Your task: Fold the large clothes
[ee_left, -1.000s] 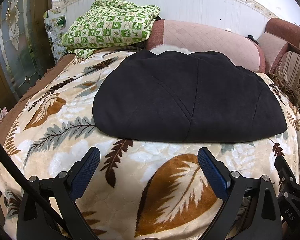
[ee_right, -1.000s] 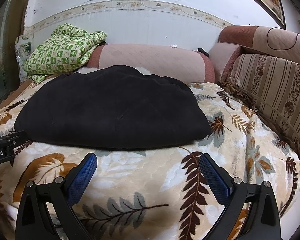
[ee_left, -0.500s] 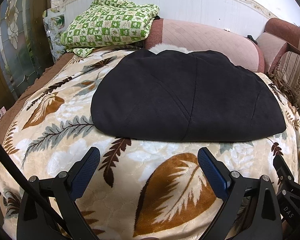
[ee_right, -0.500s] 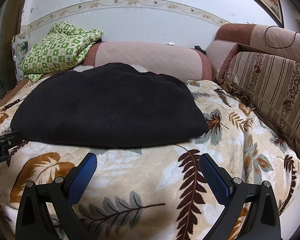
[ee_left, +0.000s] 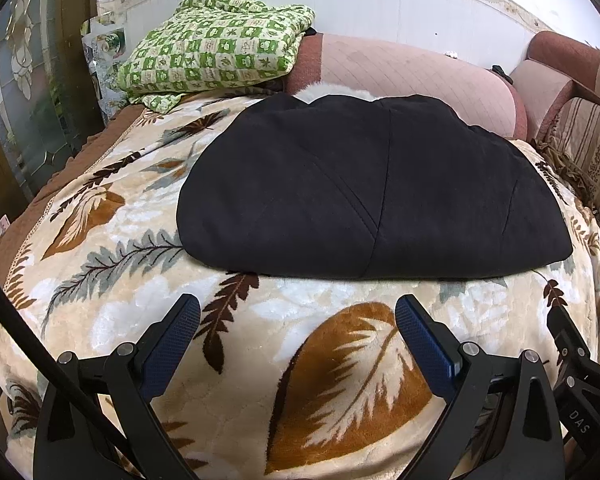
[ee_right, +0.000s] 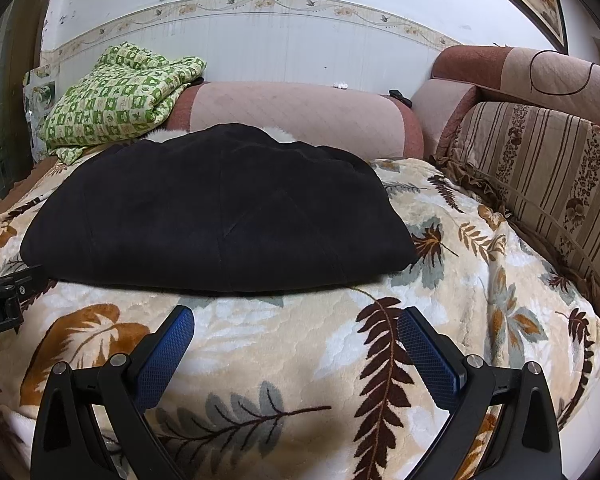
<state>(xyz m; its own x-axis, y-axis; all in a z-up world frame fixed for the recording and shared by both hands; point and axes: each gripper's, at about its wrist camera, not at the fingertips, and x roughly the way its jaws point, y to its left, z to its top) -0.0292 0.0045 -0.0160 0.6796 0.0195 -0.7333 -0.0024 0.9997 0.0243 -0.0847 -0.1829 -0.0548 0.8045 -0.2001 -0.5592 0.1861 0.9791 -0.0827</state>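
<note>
The black coat [ee_left: 364, 188] lies flat on the leaf-print blanket [ee_left: 340, 380] of the bed, its long axis running left to right across both views and its near edge straight ahead of both grippers, a short way off. The left gripper [ee_left: 298, 336] and the right gripper [ee_right: 296, 338] both stand wide open and empty, low over the blanket, neither touching the coat. Each looks about equally near its own half of the edge, so neither arm has a clear lead; a green quilt [ee_left: 216, 44] sits well beyond.
</note>
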